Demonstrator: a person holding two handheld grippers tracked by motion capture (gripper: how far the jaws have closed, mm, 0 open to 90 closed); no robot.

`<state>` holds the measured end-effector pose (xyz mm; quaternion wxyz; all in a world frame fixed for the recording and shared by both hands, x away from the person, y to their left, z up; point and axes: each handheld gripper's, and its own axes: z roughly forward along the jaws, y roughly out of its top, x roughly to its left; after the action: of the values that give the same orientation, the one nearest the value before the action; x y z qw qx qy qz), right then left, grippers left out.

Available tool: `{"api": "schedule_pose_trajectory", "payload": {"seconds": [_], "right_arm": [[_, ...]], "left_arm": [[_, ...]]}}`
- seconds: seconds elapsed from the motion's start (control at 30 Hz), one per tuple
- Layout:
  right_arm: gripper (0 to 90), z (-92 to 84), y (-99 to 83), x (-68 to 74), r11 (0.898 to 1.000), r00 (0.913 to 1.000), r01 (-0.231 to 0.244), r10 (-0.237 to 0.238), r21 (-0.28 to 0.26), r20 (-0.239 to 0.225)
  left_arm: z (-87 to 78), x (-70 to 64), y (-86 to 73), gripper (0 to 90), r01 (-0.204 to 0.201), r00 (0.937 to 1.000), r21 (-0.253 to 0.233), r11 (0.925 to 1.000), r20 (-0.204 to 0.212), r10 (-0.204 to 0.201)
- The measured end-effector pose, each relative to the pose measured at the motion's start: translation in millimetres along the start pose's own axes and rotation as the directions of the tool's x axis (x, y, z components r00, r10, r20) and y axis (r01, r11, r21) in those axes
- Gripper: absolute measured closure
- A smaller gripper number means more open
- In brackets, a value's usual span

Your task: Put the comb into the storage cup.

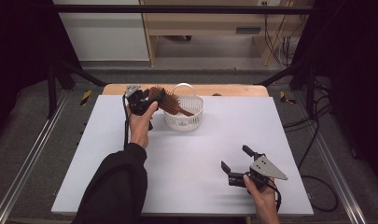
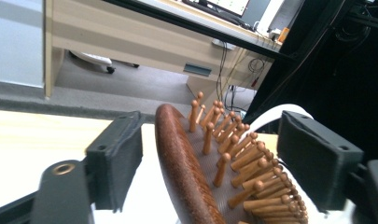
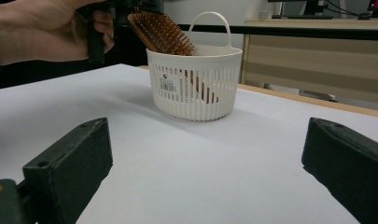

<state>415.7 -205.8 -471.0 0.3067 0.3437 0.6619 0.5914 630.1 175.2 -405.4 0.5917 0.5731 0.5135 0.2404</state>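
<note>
A brown wooden hairbrush [image 1: 170,101] stands slanted in a small white basket [image 1: 191,122] at the back of the table, handle down inside it, head leaning out over the left rim. My left gripper [image 1: 151,96] is at the brush head. In the left gripper view the brush [image 2: 186,172] lies between the jaws with a slim gap at each pad, so the left gripper [image 2: 210,140] is open. My right gripper [image 1: 234,157] rests low near the front right, open and empty. The right gripper view looks between its jaws [image 3: 210,158] at the basket [image 3: 196,93] and brush [image 3: 161,32].
A white board [image 1: 200,186] covers the table, with a wooden edge [image 1: 233,89] showing behind the basket. The basket has an upright loop handle [image 1: 184,86]. Black frame bars and cables run along both sides, and a desk stands beyond.
</note>
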Motion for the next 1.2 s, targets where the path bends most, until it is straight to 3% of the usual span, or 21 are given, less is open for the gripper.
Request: {"api": "schedule_pose_trajectory", "payload": {"seconds": [0.3,1.2], "right_arm": [[2.0,0.3,-0.2,0.2,1.0,1.0,0.0,0.0,0.003,-0.002],[2.0,0.5,-0.4,0.6,1.0,1.0,0.0,0.0,0.005,-0.005]], "left_arm": [[-0.9,0.4,0.3,10.1,-0.025,0.9996,0.005,0.9997,-0.01,0.025],[-3.1,-2.3,-0.1,6.8,-0.048,0.9988,-0.006,0.9988,0.0,0.048]]}}
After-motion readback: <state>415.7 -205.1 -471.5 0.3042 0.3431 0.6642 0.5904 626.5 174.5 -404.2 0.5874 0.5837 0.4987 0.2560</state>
